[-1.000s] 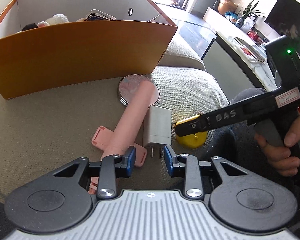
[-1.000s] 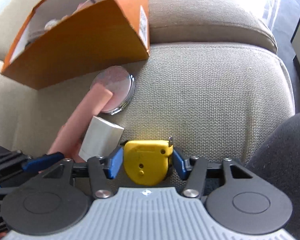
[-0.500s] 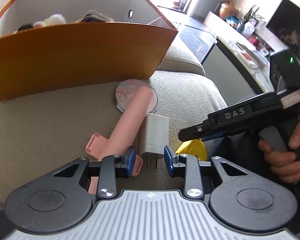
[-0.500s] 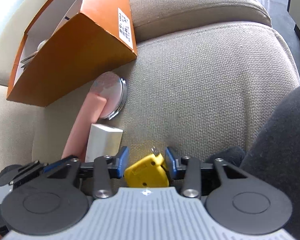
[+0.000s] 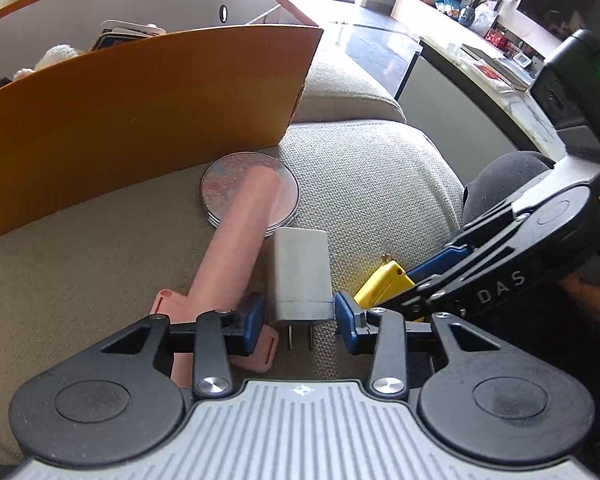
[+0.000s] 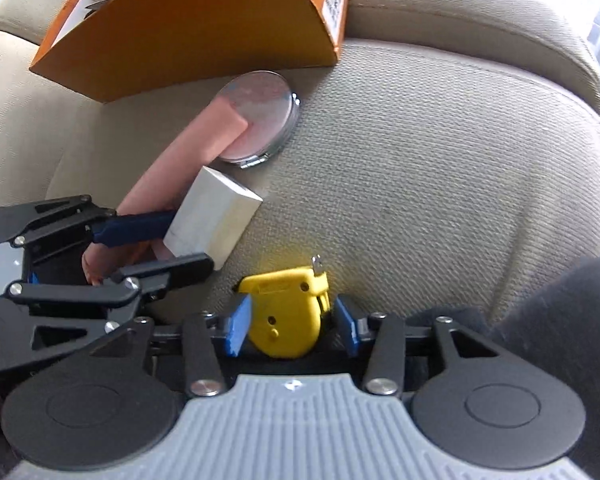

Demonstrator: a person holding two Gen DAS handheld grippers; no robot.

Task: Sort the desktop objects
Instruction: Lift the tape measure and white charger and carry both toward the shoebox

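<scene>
A white charger plug (image 5: 300,270) lies on the beige sofa cushion (image 5: 372,176), prongs toward me. My left gripper (image 5: 300,316) is open, its pads on either side of the charger's near end. A pink tube-shaped holder (image 5: 240,240) lies to its left, resting on a round mirror compact (image 5: 224,184). My right gripper (image 6: 290,324) holds a yellow tape measure (image 6: 286,316) between its blue pads, which look slightly apart from it. The tape measure (image 5: 382,284) and the right gripper (image 5: 440,272) also show in the left wrist view; the charger (image 6: 212,220) and the left gripper (image 6: 156,248) show in the right wrist view.
An orange cardboard box (image 5: 140,100) with several items inside stands on the cushion just behind the compact. The cushion's rounded edge drops off to the right. A dark-clothed knee (image 6: 560,300) is close on the right.
My left gripper has moved forward so its pads now flank the charger. My right gripper has tilted and lifted the tape measure slightly, turning it upright between the pads.
</scene>
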